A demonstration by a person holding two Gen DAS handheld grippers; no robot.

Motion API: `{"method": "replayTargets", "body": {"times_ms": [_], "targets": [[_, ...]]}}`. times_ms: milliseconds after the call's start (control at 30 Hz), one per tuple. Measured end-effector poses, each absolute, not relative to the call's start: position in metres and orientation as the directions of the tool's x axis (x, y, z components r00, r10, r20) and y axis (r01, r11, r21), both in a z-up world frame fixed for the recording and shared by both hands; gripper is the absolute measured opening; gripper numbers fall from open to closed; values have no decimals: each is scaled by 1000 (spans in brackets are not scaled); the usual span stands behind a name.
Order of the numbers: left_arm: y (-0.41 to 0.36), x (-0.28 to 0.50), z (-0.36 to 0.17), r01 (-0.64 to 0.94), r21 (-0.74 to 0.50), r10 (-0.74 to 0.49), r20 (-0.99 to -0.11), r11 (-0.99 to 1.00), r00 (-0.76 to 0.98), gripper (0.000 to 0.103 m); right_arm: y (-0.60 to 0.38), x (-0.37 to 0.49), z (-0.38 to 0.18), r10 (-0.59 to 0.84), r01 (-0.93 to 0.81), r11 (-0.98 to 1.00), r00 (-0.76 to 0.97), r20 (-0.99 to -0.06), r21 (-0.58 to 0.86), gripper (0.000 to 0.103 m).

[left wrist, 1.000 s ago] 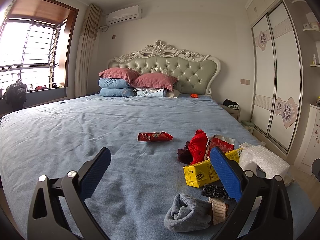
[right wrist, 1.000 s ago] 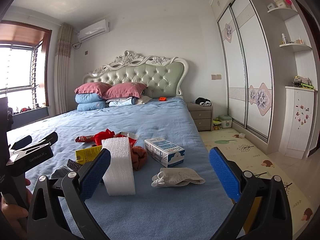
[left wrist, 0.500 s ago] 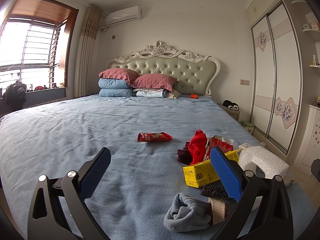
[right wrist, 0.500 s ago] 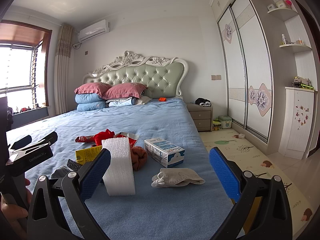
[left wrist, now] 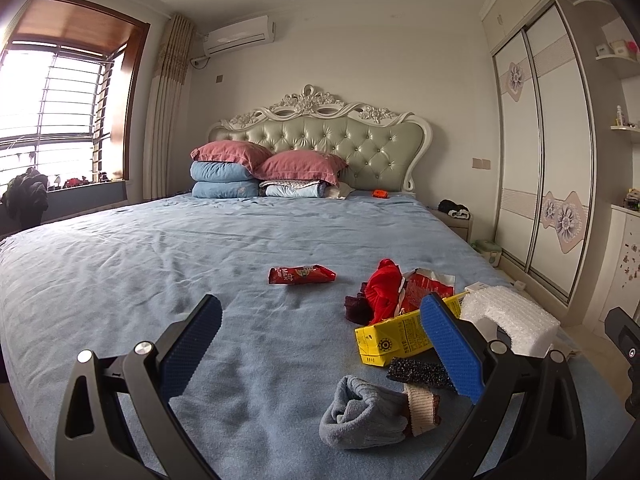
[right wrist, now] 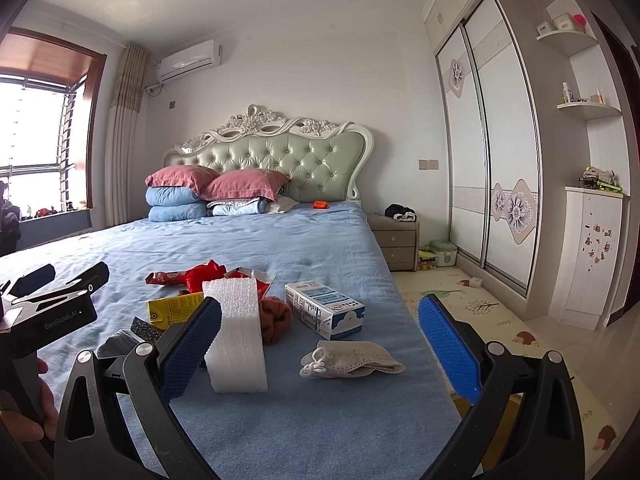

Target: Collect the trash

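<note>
Both tools are released and empty — the left tool [left wrist: 320,342] and right tool [right wrist: 320,340] hover above the blue-sheeted bed [left wrist: 168,264]. Trash lies around the white foam block [right wrist: 236,336]: a yellow carton [left wrist: 394,334] to its left, a blue-and-white milk carton [right wrist: 326,310] to its right, a red snack wrapper [left wrist: 302,275] beyond it — well apart.

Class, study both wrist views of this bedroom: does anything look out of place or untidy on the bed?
Yes. Litter lies scattered on the blue bedspread near its right edge: a red snack wrapper, a torn-open yellow carton, a white foam block, a milk carton on its side and a used face mask.
</note>
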State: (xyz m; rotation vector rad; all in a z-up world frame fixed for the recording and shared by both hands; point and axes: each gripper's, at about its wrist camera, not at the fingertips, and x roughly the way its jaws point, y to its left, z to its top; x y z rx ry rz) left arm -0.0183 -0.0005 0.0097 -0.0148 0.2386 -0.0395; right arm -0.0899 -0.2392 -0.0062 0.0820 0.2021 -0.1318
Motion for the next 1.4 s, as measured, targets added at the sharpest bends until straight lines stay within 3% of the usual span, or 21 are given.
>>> {"method": "replayTargets", "body": {"times_ms": [400, 800, 1133, 1400], "targets": [[-5, -37, 9, 65, -1, -63, -239, 998, 969, 99, -238, -88, -3, -141, 155, 986, 969, -205, 56, 95], [-15, -51, 13, 93, 27, -84, -233, 995, 969, 99, -217, -107, 13, -128, 129, 992, 986, -103, 1, 95], [-6, -56, 18, 134, -8, -131, -266, 991, 955, 99, -212, -103, 19, 30, -9, 994, 981, -193, 110, 95], [10, -50, 10, 110, -66, -126, -368, 992, 921, 99, -189, -92, 9, 25, -31, 999, 962, -273, -21, 95]]}}
